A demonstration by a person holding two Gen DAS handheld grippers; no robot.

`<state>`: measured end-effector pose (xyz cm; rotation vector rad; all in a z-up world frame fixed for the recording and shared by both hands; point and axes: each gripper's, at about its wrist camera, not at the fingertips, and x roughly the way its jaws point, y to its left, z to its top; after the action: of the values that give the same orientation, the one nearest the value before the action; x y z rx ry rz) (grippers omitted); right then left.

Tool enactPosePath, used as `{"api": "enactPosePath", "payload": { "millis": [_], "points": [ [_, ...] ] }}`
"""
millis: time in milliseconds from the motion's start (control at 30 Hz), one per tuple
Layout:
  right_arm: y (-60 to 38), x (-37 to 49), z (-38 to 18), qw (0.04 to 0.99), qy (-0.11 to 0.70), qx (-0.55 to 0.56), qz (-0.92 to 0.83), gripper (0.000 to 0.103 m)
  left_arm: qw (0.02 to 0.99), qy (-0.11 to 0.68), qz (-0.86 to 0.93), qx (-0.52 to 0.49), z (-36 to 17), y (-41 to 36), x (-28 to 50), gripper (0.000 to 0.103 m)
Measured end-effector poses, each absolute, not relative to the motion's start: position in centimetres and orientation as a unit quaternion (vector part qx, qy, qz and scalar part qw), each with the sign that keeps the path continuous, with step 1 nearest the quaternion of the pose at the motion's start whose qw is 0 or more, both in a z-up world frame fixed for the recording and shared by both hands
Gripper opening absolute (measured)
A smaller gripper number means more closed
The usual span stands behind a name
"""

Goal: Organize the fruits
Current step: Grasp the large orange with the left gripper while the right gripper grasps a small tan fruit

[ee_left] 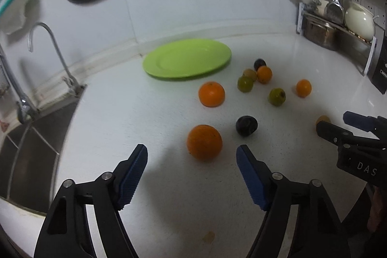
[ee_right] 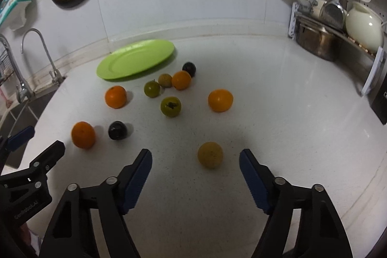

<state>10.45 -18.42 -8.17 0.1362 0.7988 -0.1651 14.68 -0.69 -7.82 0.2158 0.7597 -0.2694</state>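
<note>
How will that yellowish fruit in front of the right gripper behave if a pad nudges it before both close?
The yellowish fruit looks round and sits loose on the smooth white counter, so it will probably roll away. Its skin looks dull and speckled, likely offering the ribbed pads fair grip. The right gripper is open, not touching it.

Speckled white tabletop point(ee_right: 278, 113) looks like smooth stone with a slight sheen, green plate point(ee_right: 135, 59) near its back edge is glossy plastic-looking, oranges point(ee_left: 204, 142) have dimpled matt skin, faucet point(ee_left: 48, 45) is shiny metal.
</note>
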Motion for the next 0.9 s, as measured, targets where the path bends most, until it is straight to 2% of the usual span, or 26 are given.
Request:
{"api": "enactPosePath", "payload": {
  "millis": [133,233,367,467,700,900],
  "points": [
    [-18.9,11.2,-9.0,0.909,0.401,0.079,-0.08,0.069,0.904,0.389,-0.147,0.1,-8.9,-1.3,16.1,0.066],
    [-19.0,11.6,-9.4,0.907,0.406,0.075,-0.083,0.063,0.899,0.397,-0.152,0.104,-9.4,-1.7,16.8,0.063],
    [-19.3,12.3,-9.9,0.901,0.417,0.081,-0.084,0.053,0.893,0.408,-0.157,0.108,-9.9,-2.1,17.6,0.058],
    [-19.4,12.6,-10.2,0.898,0.425,0.079,-0.087,0.045,0.887,0.418,-0.164,0.107,-10.2,-2.2,18.1,0.049],
    [-19.5,13.0,-10.8,0.893,0.436,0.081,-0.084,0.029,0.885,0.418,-0.171,0.113,-10.1,-2.3,18.5,0.04],
    [-18.7,13.3,-10.1,0.895,0.434,0.078,-0.069,0.029,0.879,0.428,-0.185,0.104,-9.8,-1.7,18.6,0.04]
  ]
}}
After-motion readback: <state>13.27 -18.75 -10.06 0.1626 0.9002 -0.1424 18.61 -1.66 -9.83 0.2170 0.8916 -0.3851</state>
